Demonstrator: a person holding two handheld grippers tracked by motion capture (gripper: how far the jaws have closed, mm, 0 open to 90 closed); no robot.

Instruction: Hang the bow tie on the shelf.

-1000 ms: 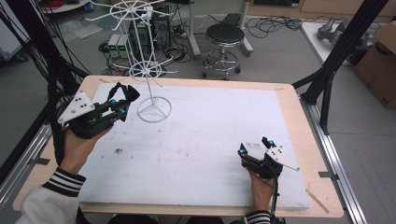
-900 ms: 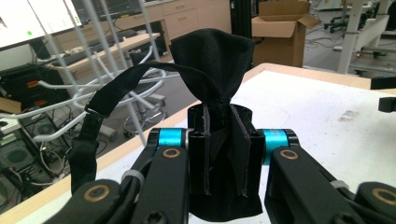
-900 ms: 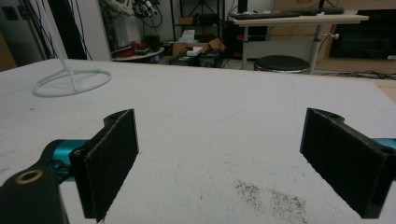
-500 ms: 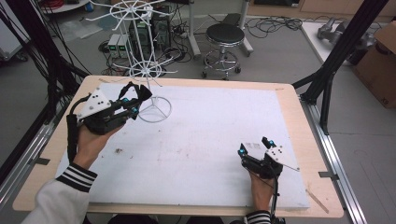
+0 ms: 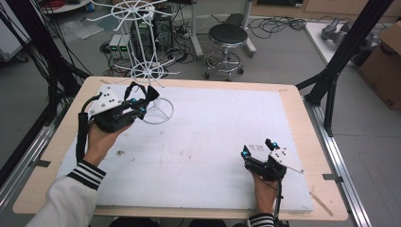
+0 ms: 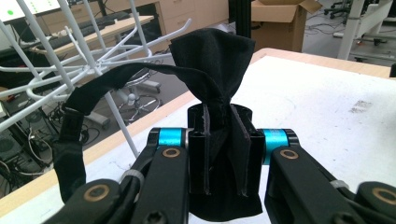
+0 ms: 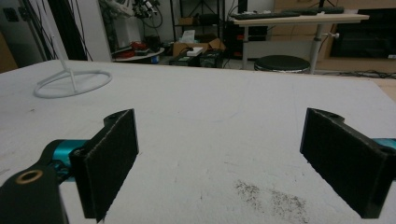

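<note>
A white wire rack (image 5: pixel 137 42) with hooked arms stands at the table's far left on a ring base (image 5: pixel 163 111). My left gripper (image 5: pixel 142 101) hovers beside that base, shut on a black fabric piece (image 6: pixel 215 60) bunched between its jaws. A black strap (image 6: pixel 70 135) loops off the fabric to the left, near the rack's wire arms (image 6: pixel 70 60). My right gripper (image 5: pixel 257 150) rests low near the table's front right, open, with nothing between its pads (image 7: pixel 112 158). The ring base (image 7: pixel 72 84) shows far off in the right gripper view.
A white foam board (image 5: pixel 222 123) covers the wooden table (image 5: pixel 61 156). Dark smudges (image 7: pixel 271 196) mark the board ahead of the right gripper. Behind the table stand a black stool (image 5: pixel 228 35), cables and a cardboard box (image 5: pixel 385 56).
My left gripper has moved right and a little forward with the black fabric, closing in on the rack's base. The right gripper has stayed still.
</note>
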